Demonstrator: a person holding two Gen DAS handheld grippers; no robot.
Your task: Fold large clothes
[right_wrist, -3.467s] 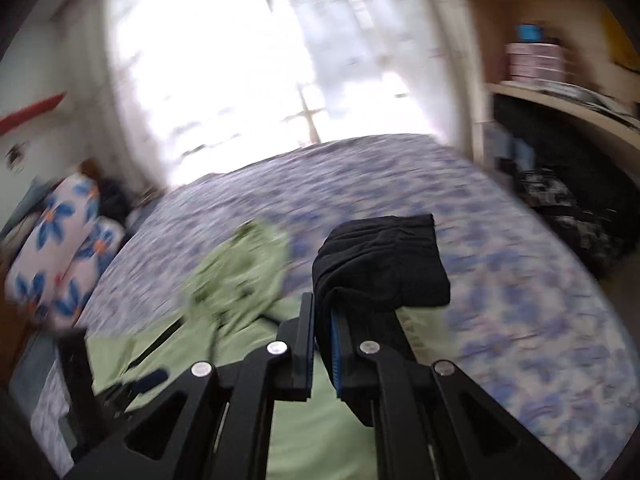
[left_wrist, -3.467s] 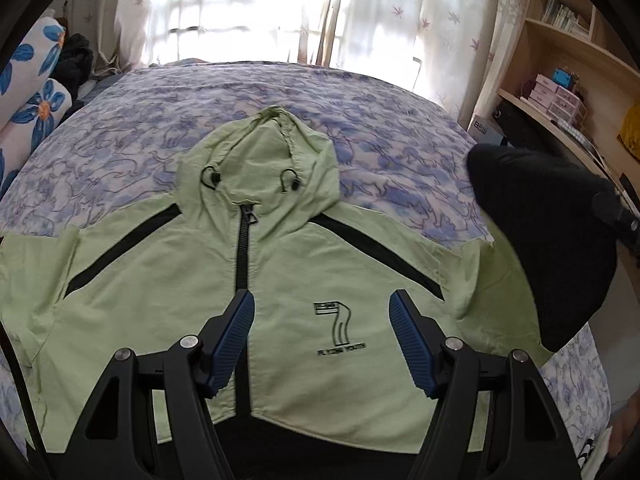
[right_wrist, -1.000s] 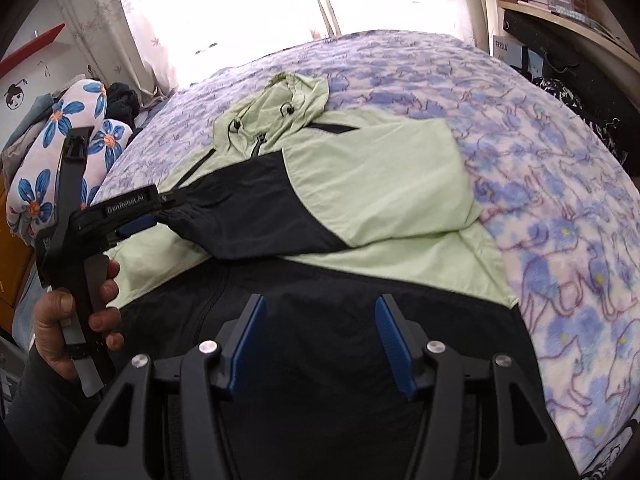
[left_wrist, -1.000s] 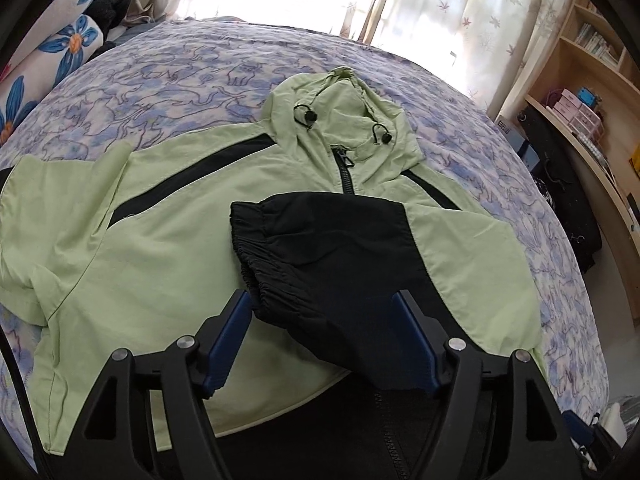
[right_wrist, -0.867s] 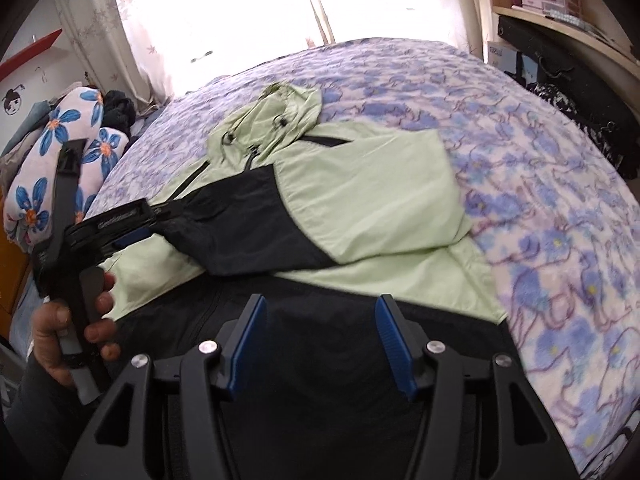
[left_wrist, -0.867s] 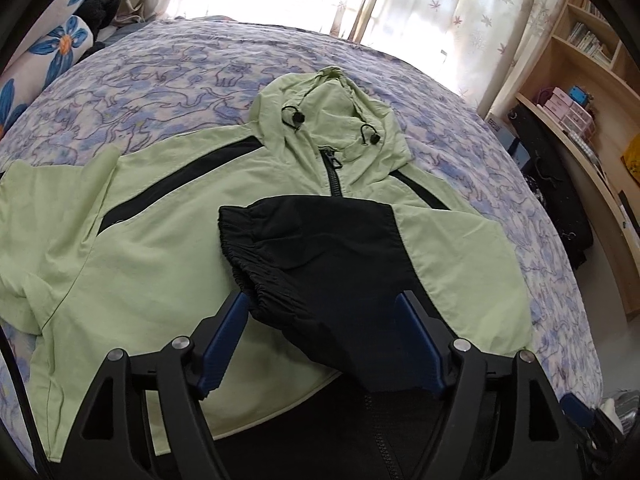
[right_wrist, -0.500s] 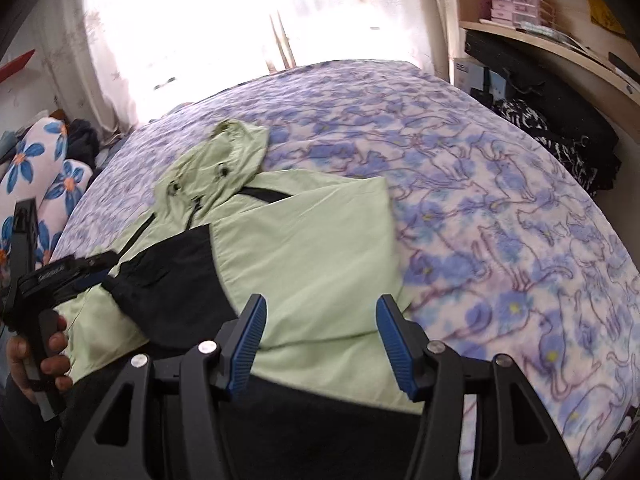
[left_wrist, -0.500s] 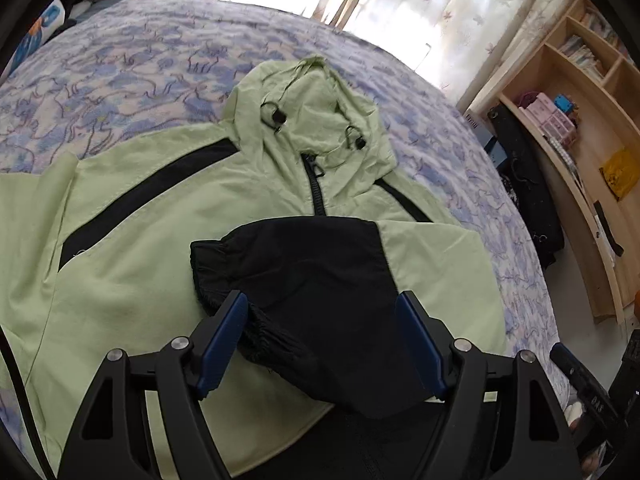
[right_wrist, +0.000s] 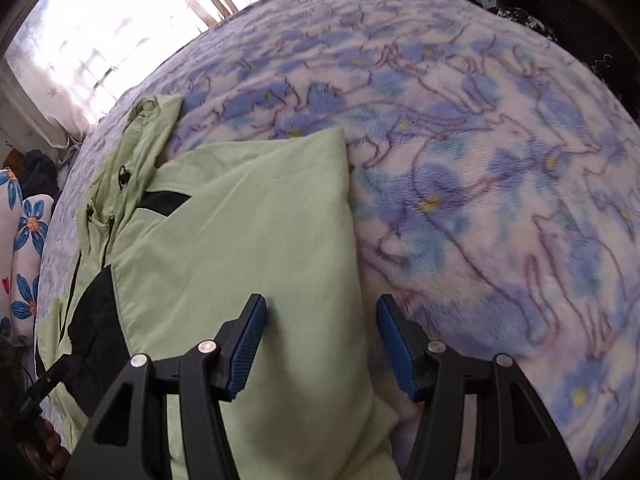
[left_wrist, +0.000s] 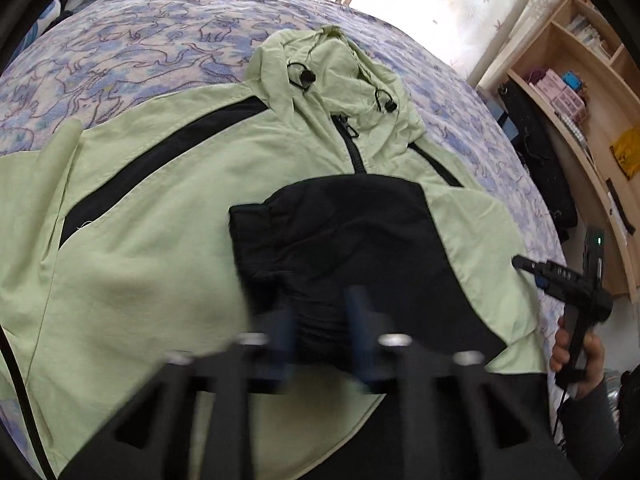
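Note:
A light green hooded jacket (left_wrist: 168, 216) with black panels lies face up on the flowered blanket (right_wrist: 500, 160). Its black sleeve end (left_wrist: 340, 236) is folded across the chest. My left gripper (left_wrist: 322, 326) hangs low over that sleeve, blurred, its jaws closing with black cloth between them and a gap still showing. My right gripper (right_wrist: 322, 344) straddles the jacket's folded right edge (right_wrist: 348, 216), one finger (right_wrist: 250, 344) over green cloth, the other over the blanket; its jaws are closing but stand apart. In the left wrist view, a hand holds the right gripper (left_wrist: 524, 264) at that same edge.
Flower-print pillows (right_wrist: 24, 220) lie at the bed's left side. Wooden shelves (left_wrist: 580, 92) with boxes and a dark bag (left_wrist: 540, 168) stand along the right. A curtained window (right_wrist: 100, 40) is behind the bed. The blanket right of the jacket is bare.
The left gripper has sunk toward the black sleeve and its jaws have narrowed sharply. The right gripper has swung from the jacket's black hem to its right edge, jaws narrower.

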